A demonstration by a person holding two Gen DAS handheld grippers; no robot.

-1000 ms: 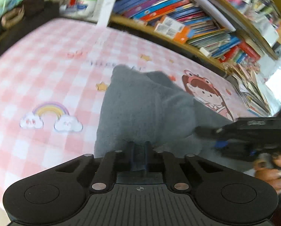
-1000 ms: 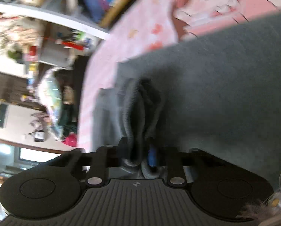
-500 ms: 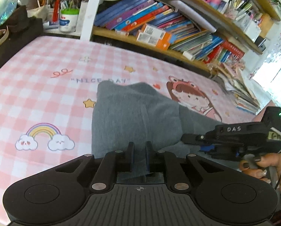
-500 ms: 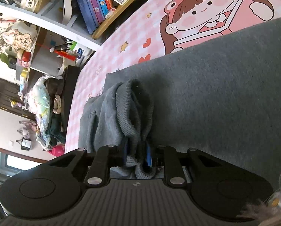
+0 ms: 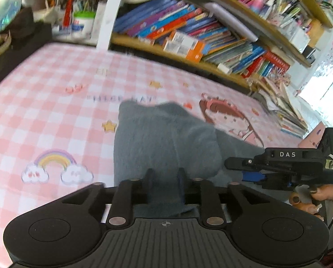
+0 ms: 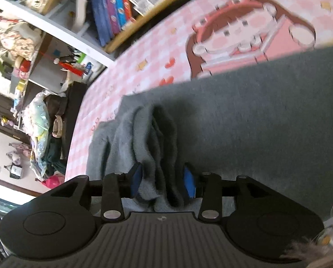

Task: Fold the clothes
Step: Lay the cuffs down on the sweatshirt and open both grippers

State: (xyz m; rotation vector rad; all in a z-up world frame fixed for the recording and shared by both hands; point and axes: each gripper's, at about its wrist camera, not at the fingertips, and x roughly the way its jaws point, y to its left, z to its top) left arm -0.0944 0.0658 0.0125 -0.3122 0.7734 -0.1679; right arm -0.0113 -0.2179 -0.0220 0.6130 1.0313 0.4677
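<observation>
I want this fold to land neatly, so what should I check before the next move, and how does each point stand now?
1. Left hand-held gripper has fabric of the grey garment between its fingers: ok.
2. Right hand-held gripper holds a bunched grey edge: ok.
3. Garment lies flat: not ok, it is bunched at the right fingers.
4. Pink checked cloth is bare beyond the garment: ok.
5. Edges aligned: cannot tell.

A pink checked sheet (image 5: 43,102) with a rainbow (image 5: 55,158) and a cartoon girl (image 6: 251,38) covers the bed; a grey garment (image 5: 162,143) lies on it.
</observation>
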